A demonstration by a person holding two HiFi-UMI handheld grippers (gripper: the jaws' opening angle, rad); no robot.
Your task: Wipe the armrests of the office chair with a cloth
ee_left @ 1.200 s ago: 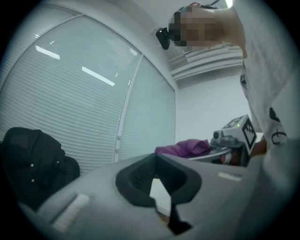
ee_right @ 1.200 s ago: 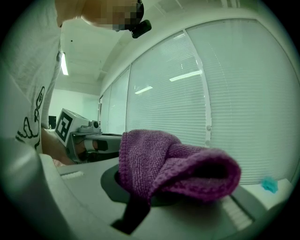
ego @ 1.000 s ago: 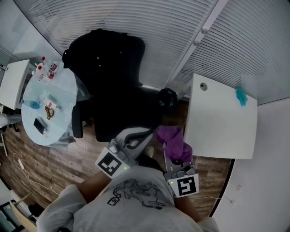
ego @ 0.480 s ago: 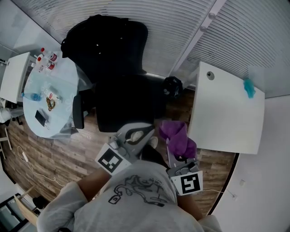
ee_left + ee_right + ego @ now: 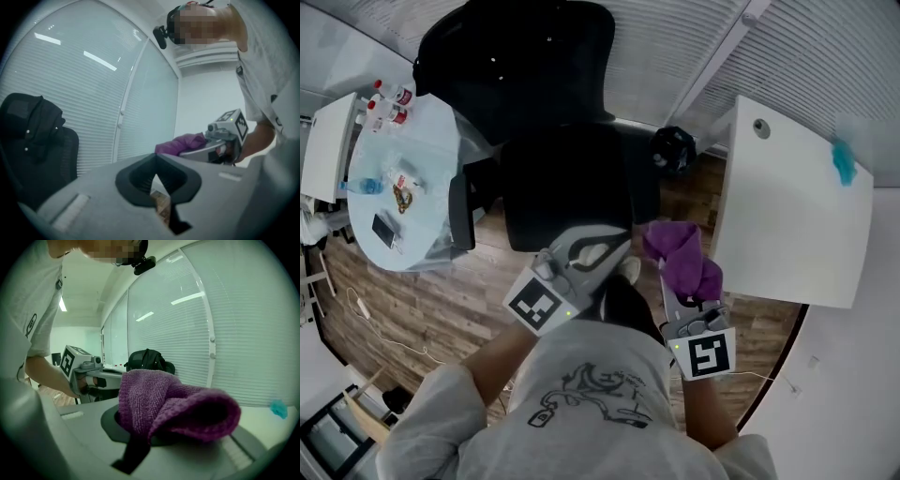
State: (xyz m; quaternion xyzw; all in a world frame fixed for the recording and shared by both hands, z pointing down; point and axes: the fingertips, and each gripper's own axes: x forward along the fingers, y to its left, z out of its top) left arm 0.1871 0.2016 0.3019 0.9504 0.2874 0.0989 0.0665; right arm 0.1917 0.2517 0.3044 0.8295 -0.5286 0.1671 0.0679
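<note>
The black office chair [image 5: 553,141] stands ahead of me with a dark jacket over its backrest, and its left armrest [image 5: 461,211] shows beside the seat. My right gripper [image 5: 667,272] is shut on a bunched purple cloth [image 5: 680,258], held in the air right of the seat's front corner. The cloth [image 5: 173,404] fills the right gripper view, draped over the jaws. My left gripper [image 5: 617,246] is shut and holds nothing, hovering just in front of the seat. In the left gripper view the chair [image 5: 33,145] is at the left and the cloth [image 5: 180,143] at the right.
A white desk [image 5: 797,225] with a small teal item [image 5: 844,164] stands to the right. At the left is a round glass table [image 5: 403,187] with bottles and a phone. A dark round object [image 5: 675,148] lies by the chair's right side. Window blinds run behind.
Both grippers and my view have moved a little forward toward the chair. The cloth stays in the right gripper; the left stays shut and bare.
</note>
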